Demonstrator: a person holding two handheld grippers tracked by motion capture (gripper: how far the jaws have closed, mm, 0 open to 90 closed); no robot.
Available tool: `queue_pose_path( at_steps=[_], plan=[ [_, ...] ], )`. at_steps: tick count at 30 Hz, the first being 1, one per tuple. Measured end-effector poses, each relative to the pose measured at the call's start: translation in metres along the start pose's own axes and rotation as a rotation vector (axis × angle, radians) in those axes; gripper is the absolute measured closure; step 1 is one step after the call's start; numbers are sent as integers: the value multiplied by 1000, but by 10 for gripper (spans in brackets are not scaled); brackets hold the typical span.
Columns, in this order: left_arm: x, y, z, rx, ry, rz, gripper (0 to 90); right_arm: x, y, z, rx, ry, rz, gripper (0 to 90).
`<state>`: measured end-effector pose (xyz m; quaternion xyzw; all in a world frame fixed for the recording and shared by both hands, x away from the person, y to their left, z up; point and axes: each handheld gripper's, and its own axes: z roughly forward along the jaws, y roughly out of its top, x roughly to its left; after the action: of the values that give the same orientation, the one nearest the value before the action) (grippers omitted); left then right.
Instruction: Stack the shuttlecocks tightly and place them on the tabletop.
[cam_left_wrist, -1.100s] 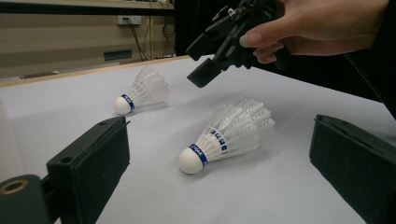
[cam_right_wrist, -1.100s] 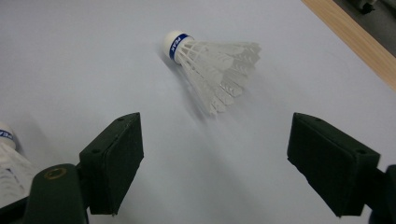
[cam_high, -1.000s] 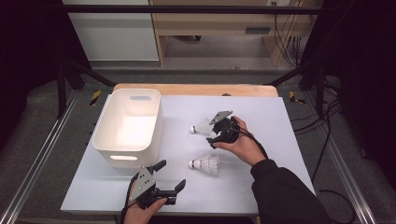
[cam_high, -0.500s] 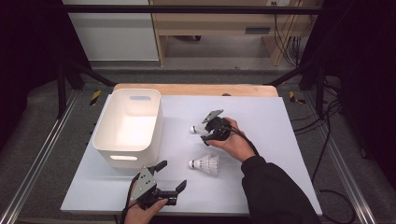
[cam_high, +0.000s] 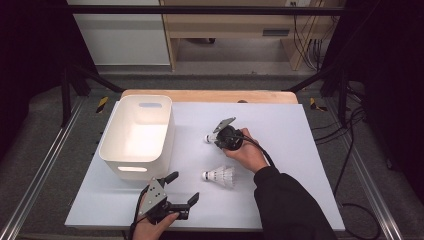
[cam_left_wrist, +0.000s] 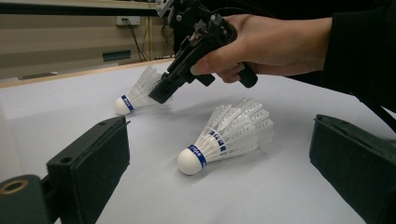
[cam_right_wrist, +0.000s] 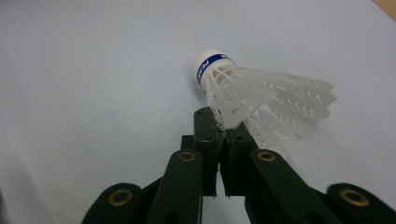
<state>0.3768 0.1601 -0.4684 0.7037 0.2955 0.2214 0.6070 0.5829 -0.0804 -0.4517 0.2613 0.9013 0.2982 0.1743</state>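
Two white feather shuttlecocks with blue-banded cork on the table (cam_high: 300, 130): far shuttlecock (cam_right_wrist: 261, 93) pinched by its feathers in just-closed right gripper (cam_right_wrist: 222, 122) jaws, at 12 o'clock of near shuttlecock (cam_high: 220, 176); one white bin (cam_high: 137, 135); left gripper (cam_high: 182, 189) jaws wide open, empty.

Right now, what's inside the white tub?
The white tub looks empty: its bare floor and far walls show in the high view. The strip of floor just behind its near wall is covered.
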Motion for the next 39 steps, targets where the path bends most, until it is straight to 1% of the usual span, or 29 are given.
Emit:
queue_pose_path(
  at_steps=[1,5,9,12,15,16,19,21,23,27,30,33,35,39],
  plan=[
    [0,0,0,0,0,0,49,0,0,-2,-3,1,-1,894],
    [0,0,0,-1,3,1,50,2,-3,-18,-32,0,0,900],
    [0,0,0,1,4,4,50,6,-15,-44,-71,-8,-4,900],
    [0,0,0,2,5,7,50,12,-34,-68,-119,-9,18,900],
    [-1,0,1,6,4,13,50,18,-53,-88,-153,-5,32,900],
    [-1,0,1,7,3,14,50,22,-62,-96,-161,-5,34,900],
    [-2,0,1,7,4,15,50,29,-80,-110,-165,-14,37,900],
    [-2,0,1,6,5,18,50,33,-93,-118,-173,-17,53,900],
    [-2,0,1,9,5,18,50,36,-104,-124,-173,-9,61,900],
    [-3,-1,1,10,4,18,50,48,-121,-130,-196,25,69,900],
    [-2,-1,1,9,5,15,50,56,-128,-129,-183,42,63,900],
    [-2,-1,1,10,7,16,50,63,-132,-129,-181,56,52,900],
    [-2,-1,1,10,7,16,50,66,-133,-127,-181,61,41,900],
    [-3,0,1,10,6,19,50,70,-131,-121,-180,83,31,900]
  ],
)
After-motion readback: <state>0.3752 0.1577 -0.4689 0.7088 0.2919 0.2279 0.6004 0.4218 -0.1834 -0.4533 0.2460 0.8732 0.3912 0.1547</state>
